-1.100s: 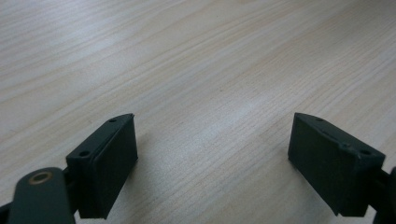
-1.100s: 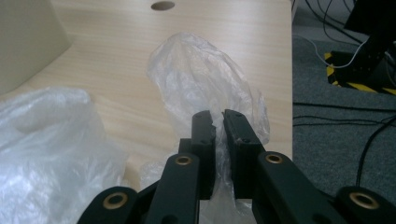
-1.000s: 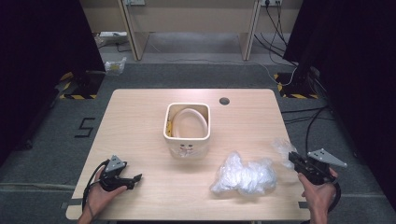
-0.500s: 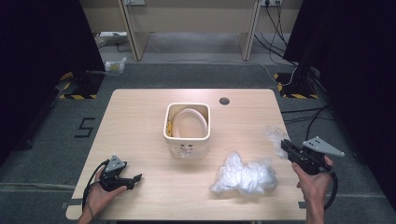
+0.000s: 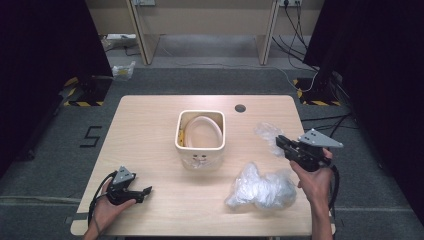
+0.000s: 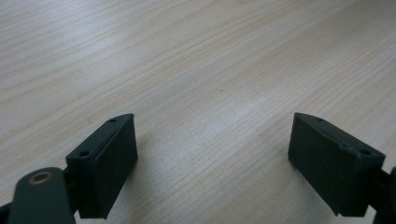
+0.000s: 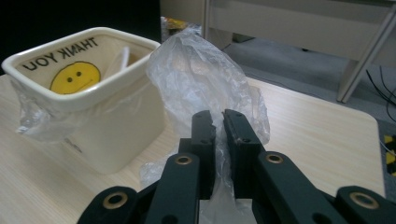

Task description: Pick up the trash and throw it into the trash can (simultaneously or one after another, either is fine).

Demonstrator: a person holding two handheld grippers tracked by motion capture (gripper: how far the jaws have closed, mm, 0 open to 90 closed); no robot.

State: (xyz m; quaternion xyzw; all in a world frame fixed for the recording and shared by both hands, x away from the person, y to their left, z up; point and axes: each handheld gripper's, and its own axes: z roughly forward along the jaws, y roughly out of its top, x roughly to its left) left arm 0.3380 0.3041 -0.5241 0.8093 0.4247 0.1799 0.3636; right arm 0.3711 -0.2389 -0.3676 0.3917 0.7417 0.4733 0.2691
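My right gripper (image 7: 219, 122) is clamped on a clear plastic bag (image 7: 205, 79), holding it up off the surface (image 5: 150, 125) just to the right of the cream bin (image 5: 201, 137). My left gripper (image 6: 212, 158) rests with jaws spread wide on the surface's near left corner, grasping nothing. A second crumpled bag (image 5: 260, 187) lies near my right hand (image 5: 315, 182).

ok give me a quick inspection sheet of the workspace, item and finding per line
surface: wooden table, bare in the left gripper view, round hole near its far edge
job's things: clear plastic bag pinched in the right tool; crumpled plastic heap on the table; cream bin with smiley face, lined
clutter: nothing seen
grippers: left tool open, low over the table; right tool shut on the bag
cables: black cable loops from the left tool
surroundings: grey floor, desk legs, wall cables behind
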